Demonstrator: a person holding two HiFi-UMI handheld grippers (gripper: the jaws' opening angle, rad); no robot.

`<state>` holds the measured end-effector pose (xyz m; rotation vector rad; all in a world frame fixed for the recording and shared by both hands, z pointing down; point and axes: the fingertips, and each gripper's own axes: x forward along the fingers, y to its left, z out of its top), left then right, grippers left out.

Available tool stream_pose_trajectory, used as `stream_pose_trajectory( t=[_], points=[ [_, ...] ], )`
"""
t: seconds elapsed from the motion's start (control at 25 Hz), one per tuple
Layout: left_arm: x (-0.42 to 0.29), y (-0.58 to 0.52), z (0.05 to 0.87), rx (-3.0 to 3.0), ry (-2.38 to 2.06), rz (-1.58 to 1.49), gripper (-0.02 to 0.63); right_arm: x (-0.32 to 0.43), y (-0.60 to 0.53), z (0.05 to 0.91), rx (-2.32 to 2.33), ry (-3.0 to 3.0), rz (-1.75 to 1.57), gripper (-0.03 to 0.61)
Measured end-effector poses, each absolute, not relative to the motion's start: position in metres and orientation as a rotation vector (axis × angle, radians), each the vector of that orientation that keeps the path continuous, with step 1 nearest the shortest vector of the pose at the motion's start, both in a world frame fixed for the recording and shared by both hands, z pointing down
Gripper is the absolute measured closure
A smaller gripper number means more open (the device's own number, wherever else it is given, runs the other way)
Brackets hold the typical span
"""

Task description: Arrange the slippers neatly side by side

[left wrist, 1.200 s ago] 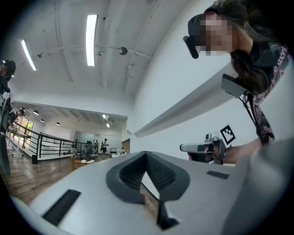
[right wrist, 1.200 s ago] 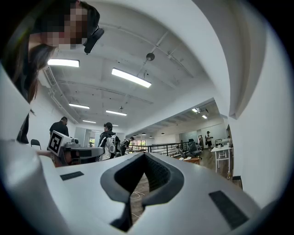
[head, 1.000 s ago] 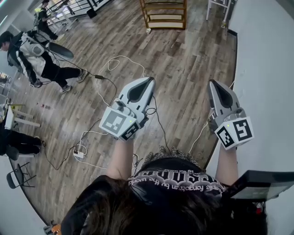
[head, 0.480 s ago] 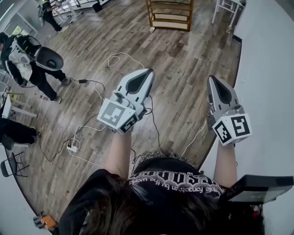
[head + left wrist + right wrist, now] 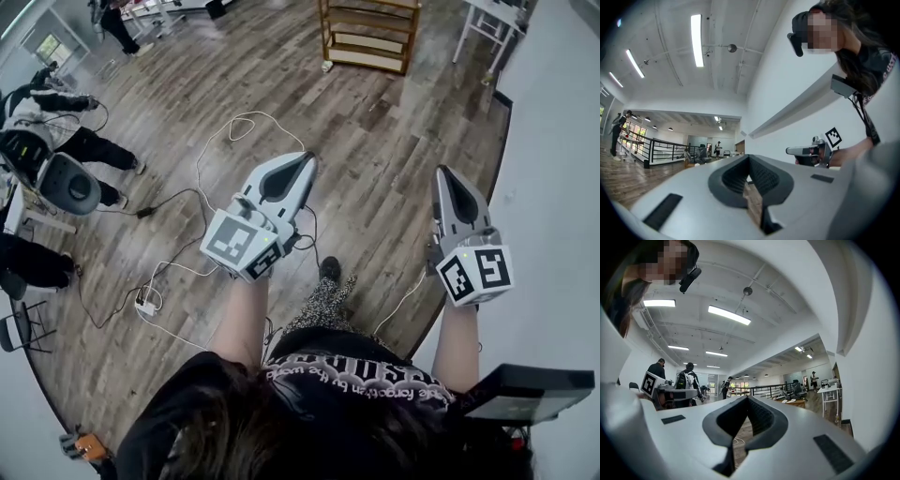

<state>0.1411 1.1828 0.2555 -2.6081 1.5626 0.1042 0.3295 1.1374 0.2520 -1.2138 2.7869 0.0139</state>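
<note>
Grippers up, one in each hand, held over the wooden floor. The left gripper points ahead above a loose run of white cable. Its own view shows the jaws pressed together with nothing between them. The right gripper hangs near the white wall at the floor's right edge, its jaws likewise closed and empty. The slippers are out of sight in all three views. The wearer's dark shoe shows on the floor between the two tools. A wooden shelf stands at the far edge, a power strip lies toward the left, and other people are near the left edge.
</note>
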Motion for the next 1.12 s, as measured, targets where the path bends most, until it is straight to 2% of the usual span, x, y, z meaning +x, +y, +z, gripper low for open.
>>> stream_pose_trajectory(
  t=[0.52,1.12],
  points=[
    [0.056,0.970,0.238,-2.664,1.455,0.168,0.612,0.244,0.940,0.228,-1.315,2.715,0.070,0.575],
    [0.034,0.748,0.260,-2.680,1.471,0.139,0.612,0.212,0.707,0.244,-1.286,2.759,0.059,0.575]
  ],
)
